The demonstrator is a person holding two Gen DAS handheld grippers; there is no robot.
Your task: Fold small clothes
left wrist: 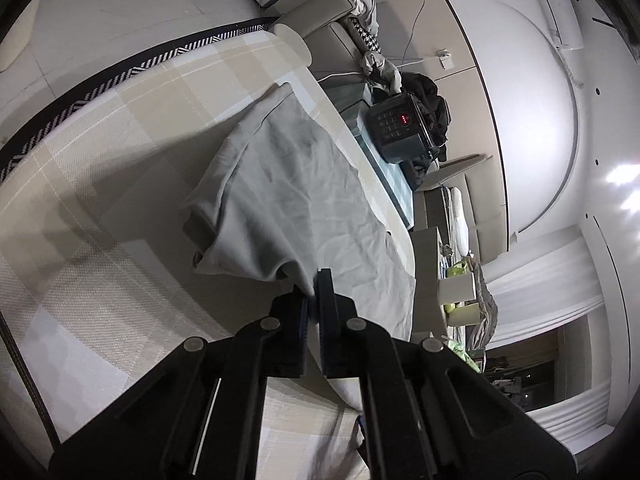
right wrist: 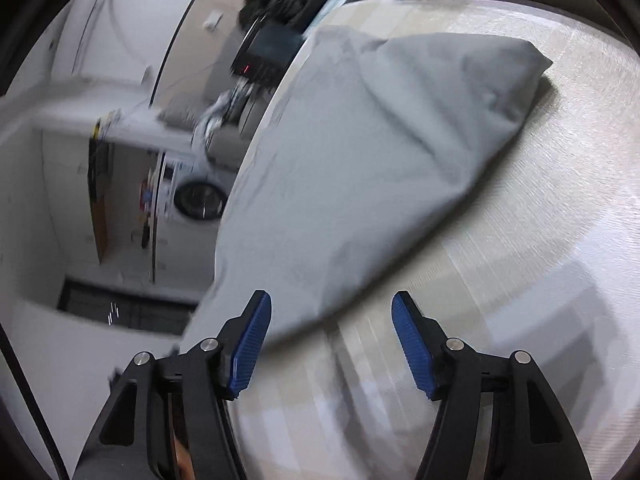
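A pale grey garment (left wrist: 280,184) lies spread on the beige checked table cover (left wrist: 120,128), reaching the table's far edge. My left gripper (left wrist: 314,292) is shut on the garment's near edge, with cloth pinched between the blue pads. In the right wrist view the same grey garment (right wrist: 360,152) lies on the table with one end folded over. My right gripper (right wrist: 330,320) is open and empty, its blue pads (right wrist: 252,344) spread wide just short of the garment's near corner. That view is blurred by motion.
A dark device with red lights (left wrist: 400,124) and dark clothes (left wrist: 428,100) sit beyond the table's far edge. A sofa (left wrist: 360,20) with loose clothes stands behind. A washing machine (right wrist: 200,200) shows past the table edge in the right wrist view.
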